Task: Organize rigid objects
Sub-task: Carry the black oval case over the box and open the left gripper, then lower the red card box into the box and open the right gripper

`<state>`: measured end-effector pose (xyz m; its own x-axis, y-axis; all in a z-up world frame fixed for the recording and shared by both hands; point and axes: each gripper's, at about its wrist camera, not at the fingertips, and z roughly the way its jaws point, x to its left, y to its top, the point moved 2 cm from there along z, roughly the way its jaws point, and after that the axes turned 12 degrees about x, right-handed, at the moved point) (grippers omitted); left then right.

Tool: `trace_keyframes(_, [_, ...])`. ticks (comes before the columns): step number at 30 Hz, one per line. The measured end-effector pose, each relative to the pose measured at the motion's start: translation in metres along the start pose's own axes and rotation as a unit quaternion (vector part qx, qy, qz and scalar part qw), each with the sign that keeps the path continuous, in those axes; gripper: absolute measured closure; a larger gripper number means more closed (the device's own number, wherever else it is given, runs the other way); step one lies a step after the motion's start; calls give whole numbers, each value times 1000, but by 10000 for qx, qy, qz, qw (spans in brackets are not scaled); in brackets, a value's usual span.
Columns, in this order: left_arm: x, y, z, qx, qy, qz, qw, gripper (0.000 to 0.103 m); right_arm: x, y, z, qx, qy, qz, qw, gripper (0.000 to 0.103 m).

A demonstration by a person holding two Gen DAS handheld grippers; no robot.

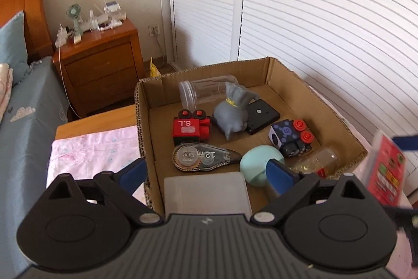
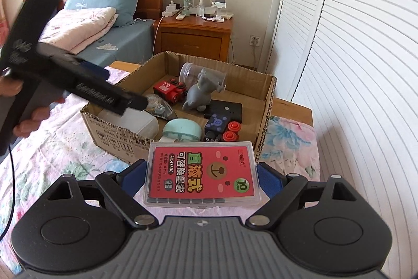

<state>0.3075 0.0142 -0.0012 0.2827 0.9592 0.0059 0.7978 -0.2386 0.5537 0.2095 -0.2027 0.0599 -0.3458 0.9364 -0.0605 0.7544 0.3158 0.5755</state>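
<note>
A red refill case (image 2: 203, 175) is pinched between the right gripper (image 2: 201, 178) jaws, just short of the box (image 2: 269, 93). The left gripper (image 1: 206, 174) is spread, empty. The case should be lowered flat into a gap.

The right tool (image 2: 199, 181) holds a clear case with a red label (image 2: 202, 175) between its blue pads (image 2: 270, 181), low over the flowery cloth (image 2: 52, 148). Just behind the case sits a cardboard box (image 2: 109, 137). Inside it are a gray toy animal (image 2: 199, 92), a red toy car (image 2: 169, 90), a clear jar (image 2: 189, 75), a black gadget (image 2: 227, 110) and a round mint-green thing (image 2: 183, 131). The left tool (image 2: 130, 102) reaches over the box's left side, held by a hand (image 2: 28, 119).
</note>
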Motion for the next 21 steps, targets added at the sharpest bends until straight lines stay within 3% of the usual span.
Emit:
trace_keyframes(6, [-5, -26, -28, -414, 145, -73, 9990, 1, -9, 21, 7, -38, -30, 36, 10000, 11])
trace_keyframes(15, [-24, -70, -47, -515, 380, -461, 9969, 1, -34, 75, 47, 81, 125, 65, 9999, 11])
trace_keyframes(21, [-29, -84, -53, -493, 591, -360, 9964, 1, -41, 102, 84, 438, 44, -112, 9990, 11])
